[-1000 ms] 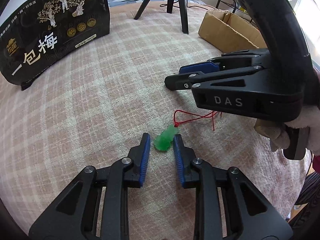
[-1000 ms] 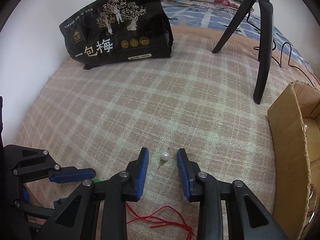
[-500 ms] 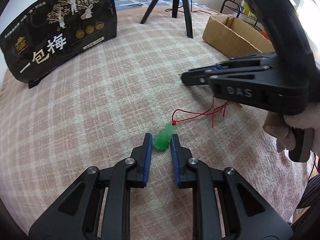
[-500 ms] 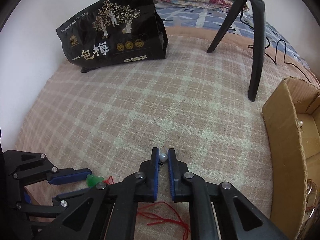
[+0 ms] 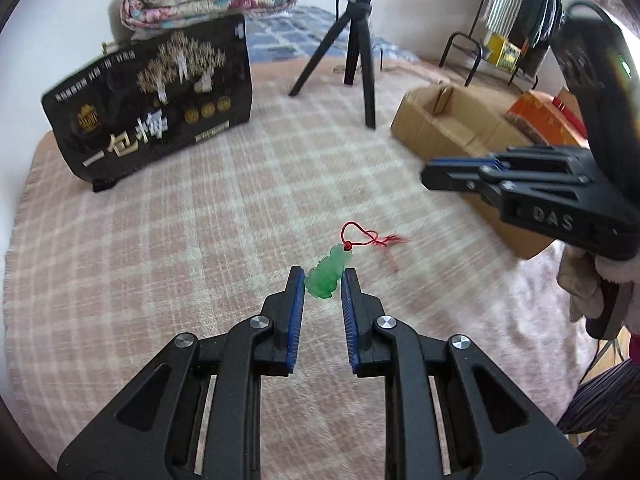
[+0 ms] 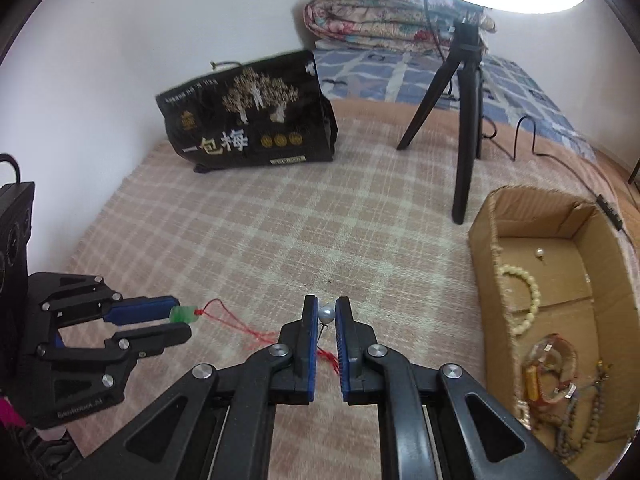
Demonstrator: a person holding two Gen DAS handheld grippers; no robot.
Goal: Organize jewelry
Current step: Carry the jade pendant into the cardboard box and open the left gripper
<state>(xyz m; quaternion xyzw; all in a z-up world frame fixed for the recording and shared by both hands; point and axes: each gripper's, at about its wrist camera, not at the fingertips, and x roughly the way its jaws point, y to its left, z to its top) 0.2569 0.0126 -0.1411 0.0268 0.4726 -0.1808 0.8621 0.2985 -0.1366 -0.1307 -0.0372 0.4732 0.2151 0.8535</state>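
Observation:
My left gripper (image 5: 322, 280) is shut on a green jade pendant (image 5: 329, 273), held above the plaid blanket; its red cord (image 5: 370, 238) hangs from the top. The pendant also shows in the right wrist view (image 6: 183, 314), between the left gripper's fingers. My right gripper (image 6: 326, 312) is shut on a small pearl earring (image 6: 326, 314), lifted off the blanket, its pin hanging below. The right gripper also shows at the right of the left wrist view (image 5: 432, 172). An open cardboard box (image 6: 490, 240) at the right holds bead bracelets (image 6: 520, 300) and another pearl (image 6: 539, 254).
A black printed bag (image 6: 248, 124) stands at the back of the blanket. A black tripod (image 6: 460, 120) stands near the box's far corner, with a cable trailing right. Folded quilts (image 6: 384, 12) lie behind. The blanket's edge runs along the white wall at the left.
Both grippers closed on their items and lifted them off the blanket. The pendant and its red cord now hang in the air. Both views have tilted up, showing more of the room.

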